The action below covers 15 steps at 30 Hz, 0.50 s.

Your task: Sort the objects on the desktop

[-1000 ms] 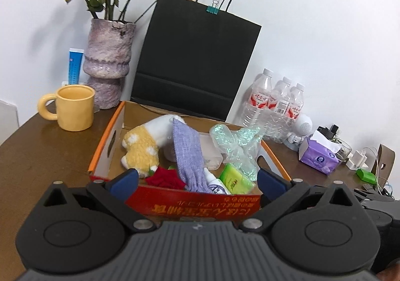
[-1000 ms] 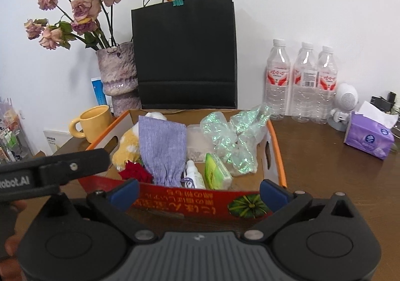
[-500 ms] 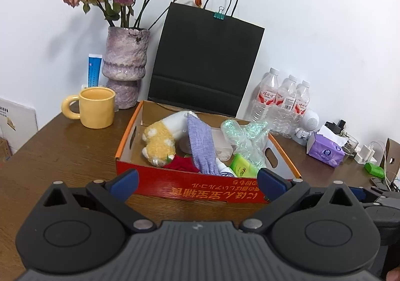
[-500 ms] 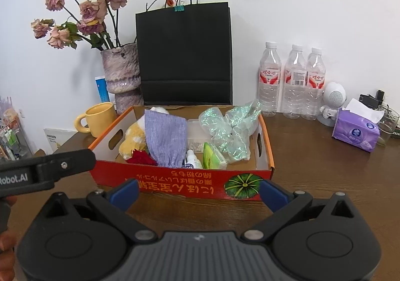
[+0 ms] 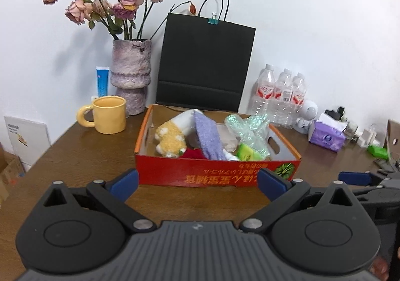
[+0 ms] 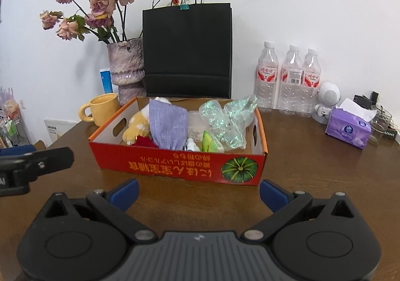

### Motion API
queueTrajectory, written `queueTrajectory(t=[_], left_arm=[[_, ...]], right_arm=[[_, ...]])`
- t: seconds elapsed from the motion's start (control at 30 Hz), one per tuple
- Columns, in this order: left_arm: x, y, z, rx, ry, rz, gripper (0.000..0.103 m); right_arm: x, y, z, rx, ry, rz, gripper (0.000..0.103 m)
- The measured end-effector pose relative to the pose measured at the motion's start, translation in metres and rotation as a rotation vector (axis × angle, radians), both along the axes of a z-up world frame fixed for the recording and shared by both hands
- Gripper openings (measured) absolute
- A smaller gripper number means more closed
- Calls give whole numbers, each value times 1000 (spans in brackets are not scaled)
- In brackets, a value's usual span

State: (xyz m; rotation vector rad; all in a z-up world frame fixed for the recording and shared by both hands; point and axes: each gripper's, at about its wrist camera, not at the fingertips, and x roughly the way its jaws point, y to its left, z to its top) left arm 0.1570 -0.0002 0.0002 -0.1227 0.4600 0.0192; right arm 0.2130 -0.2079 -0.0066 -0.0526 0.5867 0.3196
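Tongs (image 5: 197,182) (both pairs spread) face red box (image 6: 175,166).

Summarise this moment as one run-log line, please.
left gripper: open, empty | right gripper: open, empty | red box: full, on table, untouched

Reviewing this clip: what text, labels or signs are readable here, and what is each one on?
Red box front: a row of orange East Asian characters, printed upside down; I cannot transcribe them reliably.
Water bottles: red labels and a barcode, too small to read.
Purple tissue pack: round logo, unreadable.
Blue tube: print too blurred.
White card: small print, unreadable.
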Motion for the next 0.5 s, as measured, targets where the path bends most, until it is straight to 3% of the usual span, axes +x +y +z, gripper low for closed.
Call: queueTrajectory(t=[0.5], left_arm=[[-17, -7, 2, 36, -28, -13, 103]], right_arm=[[-16, -7, 3, 2, -15, 0, 103]])
